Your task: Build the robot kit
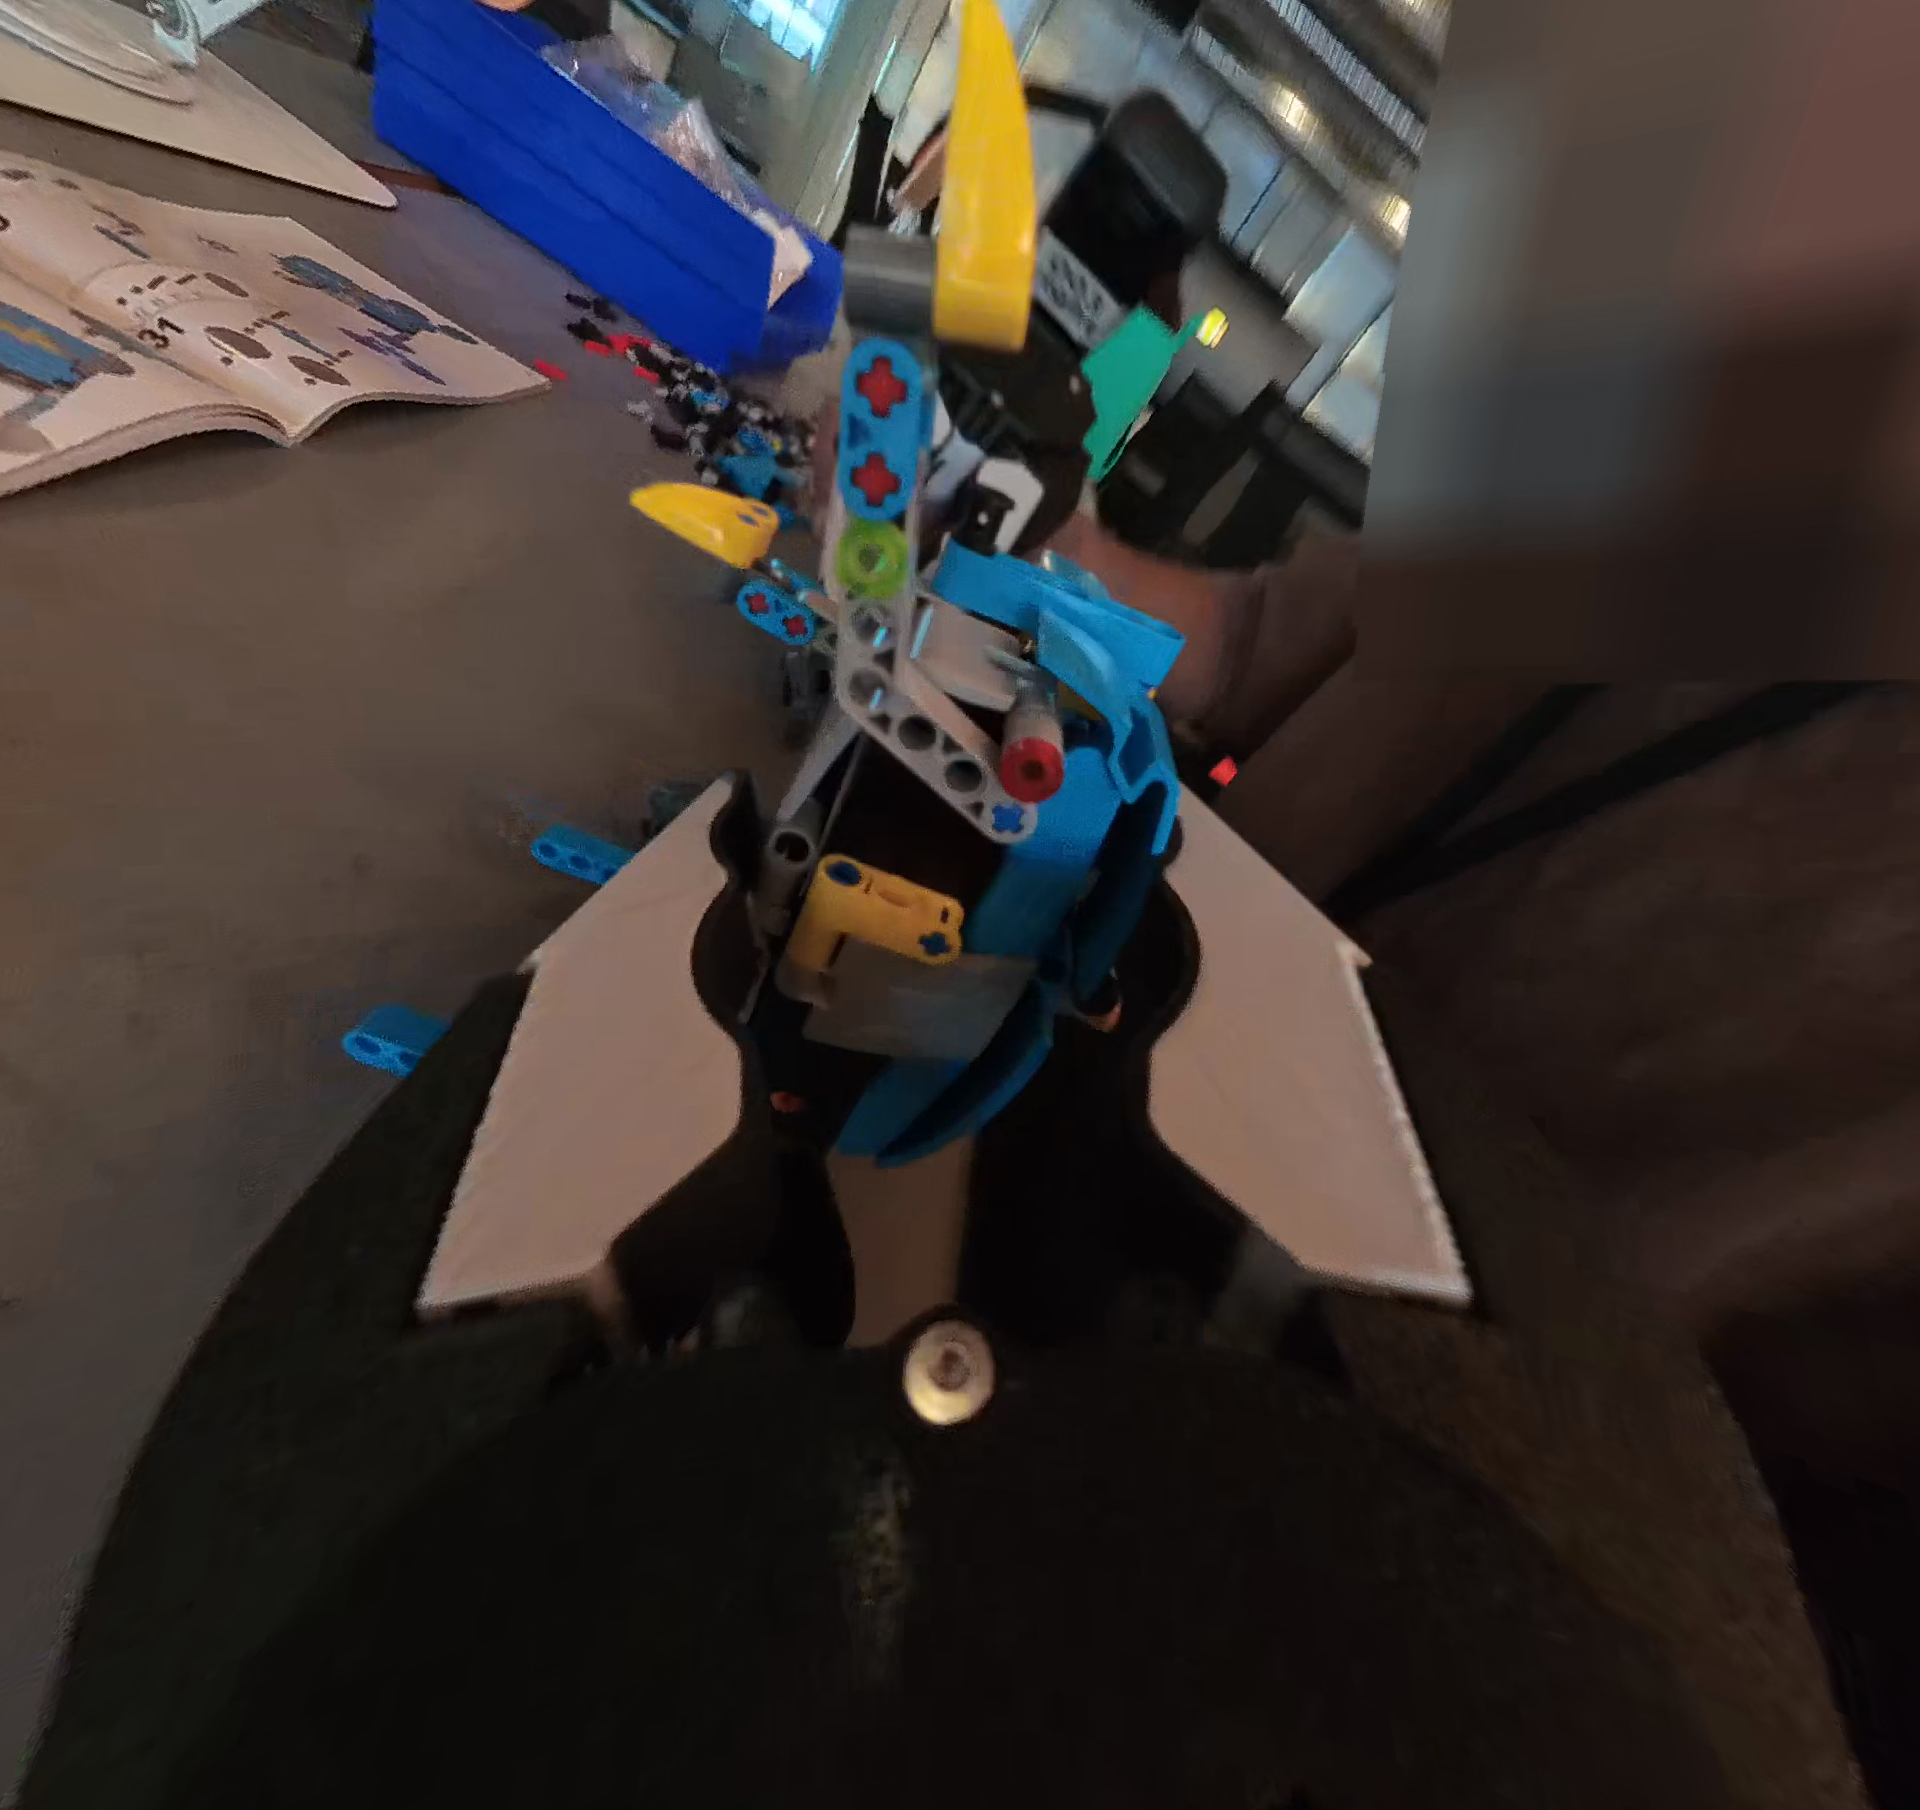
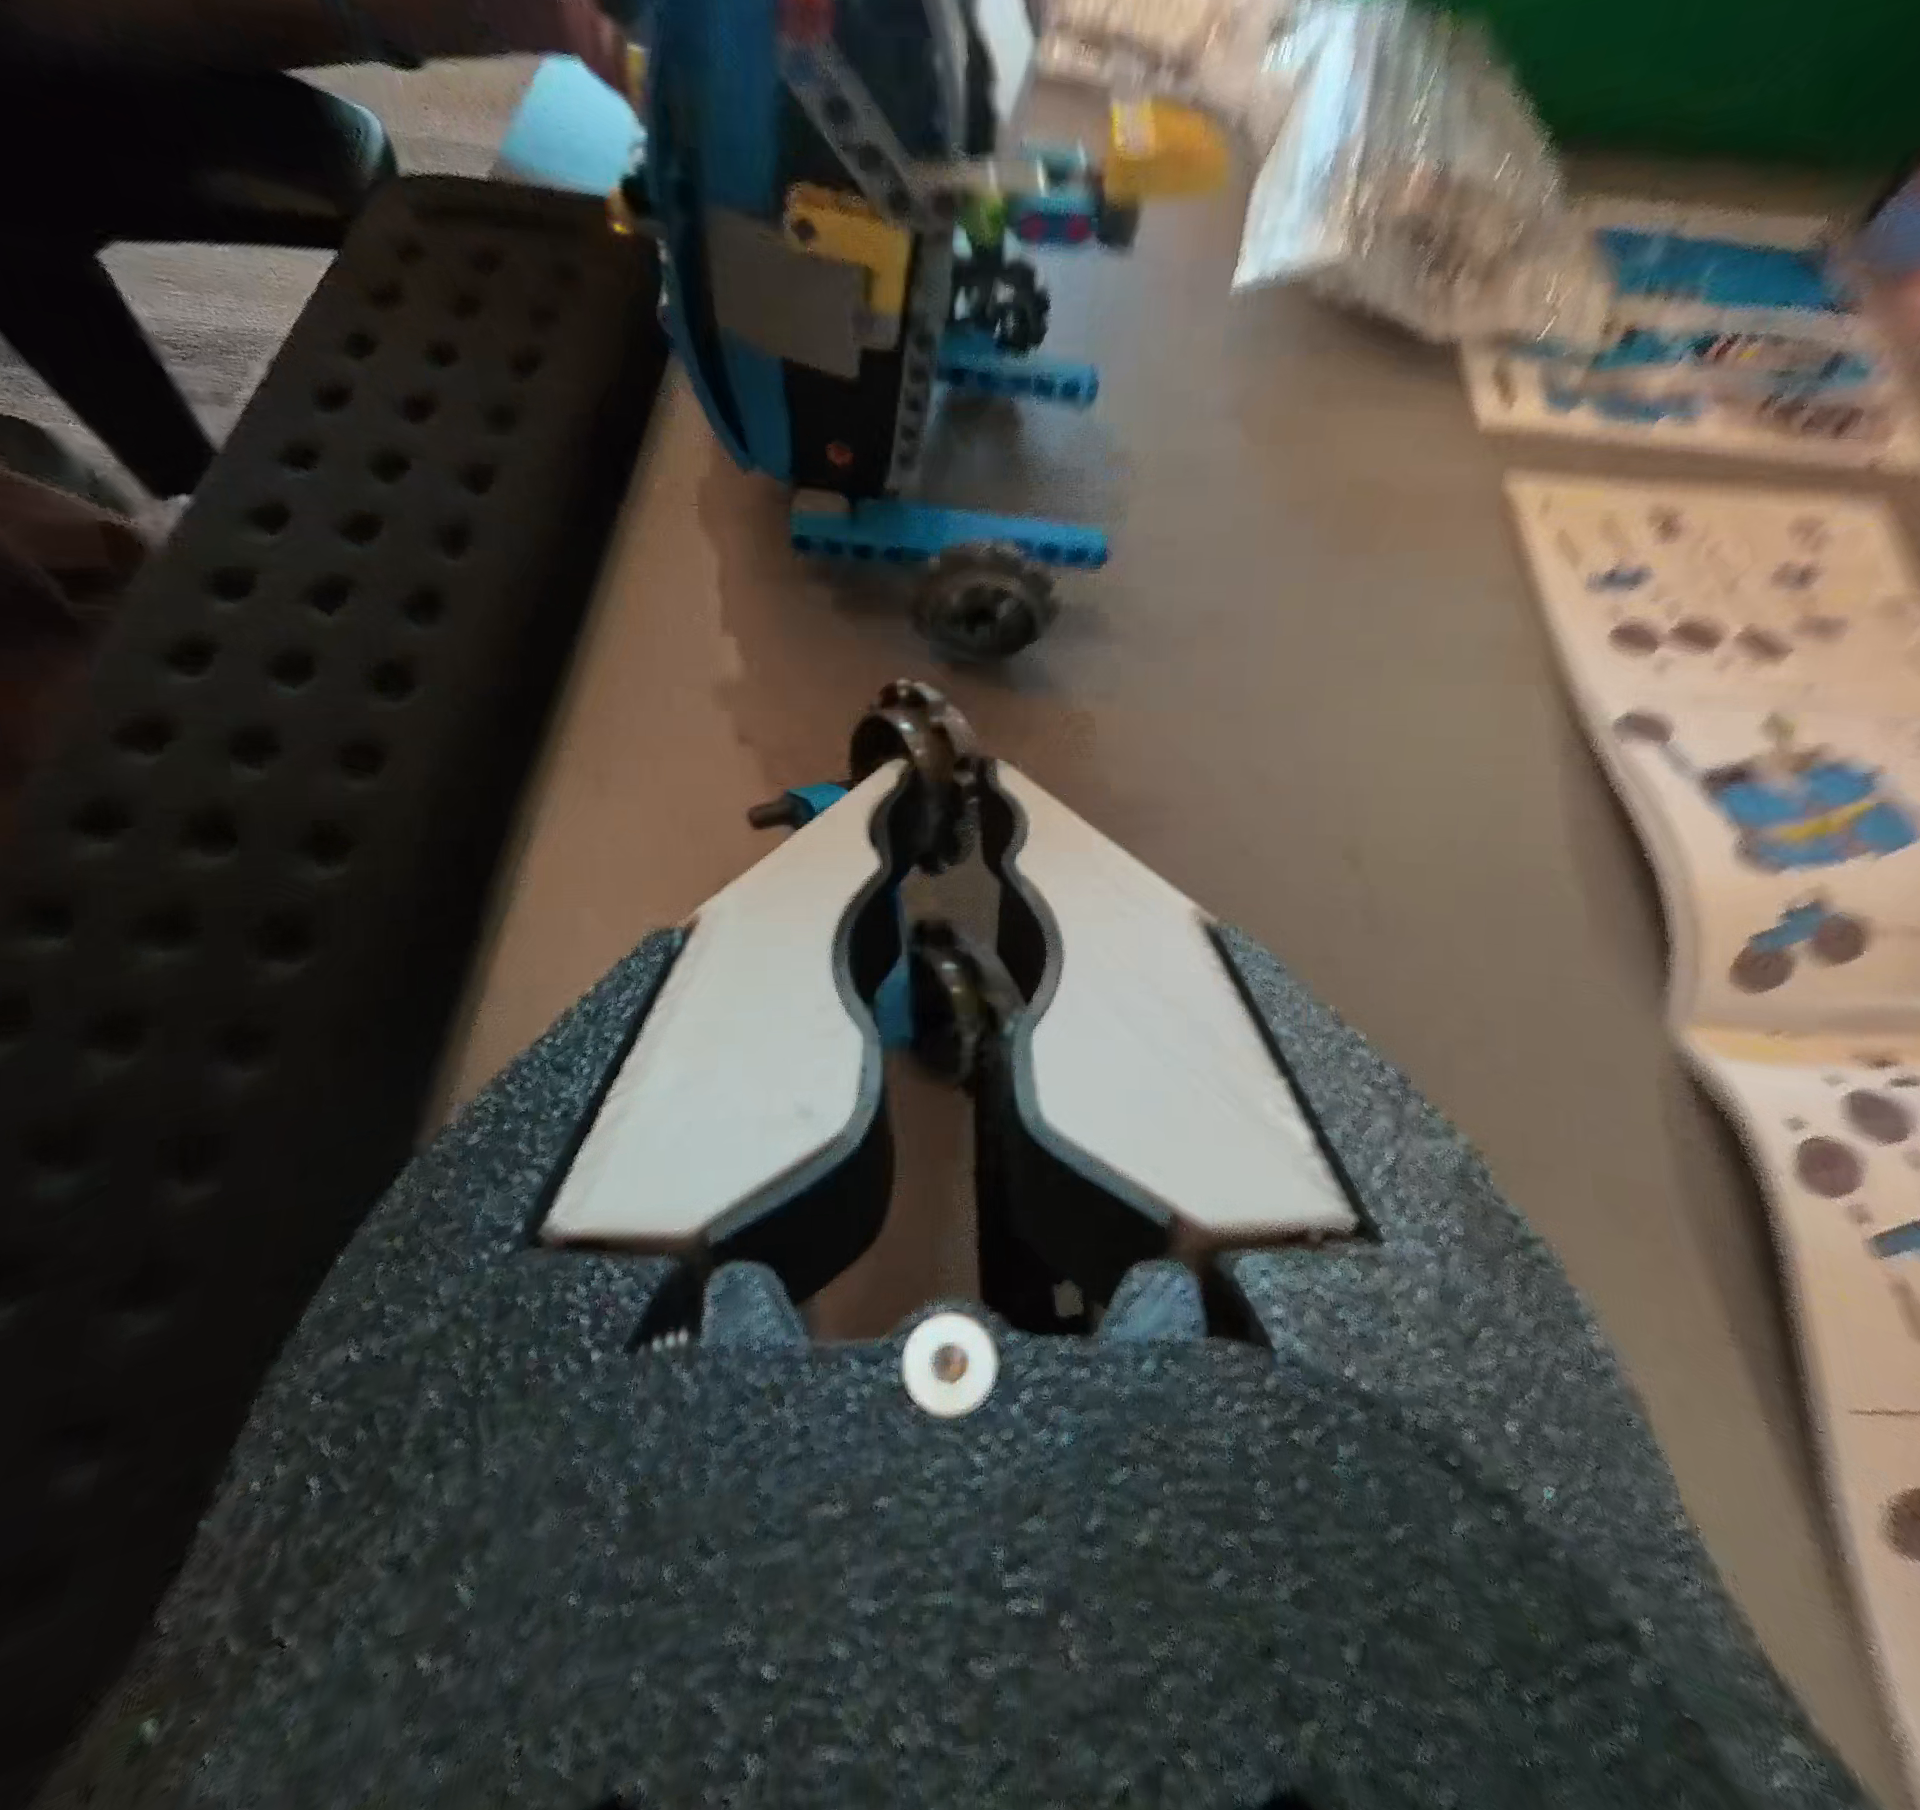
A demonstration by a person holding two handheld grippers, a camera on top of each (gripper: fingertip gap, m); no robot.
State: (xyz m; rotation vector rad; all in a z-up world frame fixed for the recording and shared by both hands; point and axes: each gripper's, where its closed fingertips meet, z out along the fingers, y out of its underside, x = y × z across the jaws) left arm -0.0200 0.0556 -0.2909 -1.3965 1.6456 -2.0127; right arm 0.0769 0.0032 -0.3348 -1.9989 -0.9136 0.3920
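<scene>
My left gripper (image 1: 951, 856) is shut on a blue, grey and yellow building-brick model (image 1: 1049, 887) and holds it by its body. A grey beam (image 1: 914, 721) rises from the model to a blue link (image 1: 881, 430) and a yellow curved panel (image 1: 982, 191). The same model (image 2: 810, 254) shows ahead in the right wrist view, with a blue beam (image 2: 945, 529) and a black gear (image 2: 982, 607) at its base. My right gripper (image 2: 948, 784) is shut on a small assembly of two black gears (image 2: 920, 737) and a blue piece (image 2: 894, 1007), low over the brown table (image 2: 1247, 669).
An open instruction booklet (image 2: 1714, 721) lies to the right, and also shows in the left wrist view (image 1: 208, 337). There is a blue bin (image 1: 582, 160), a heap of loose pieces (image 1: 707, 399), a yellow panel (image 1: 707, 519), loose blue beams (image 1: 577, 851), a plastic bag (image 2: 1403, 181), a green bin (image 2: 1662, 15) and a black perforated chair seat (image 2: 260, 617). One gripper's finger ends stand about 12 cm off the other's.
</scene>
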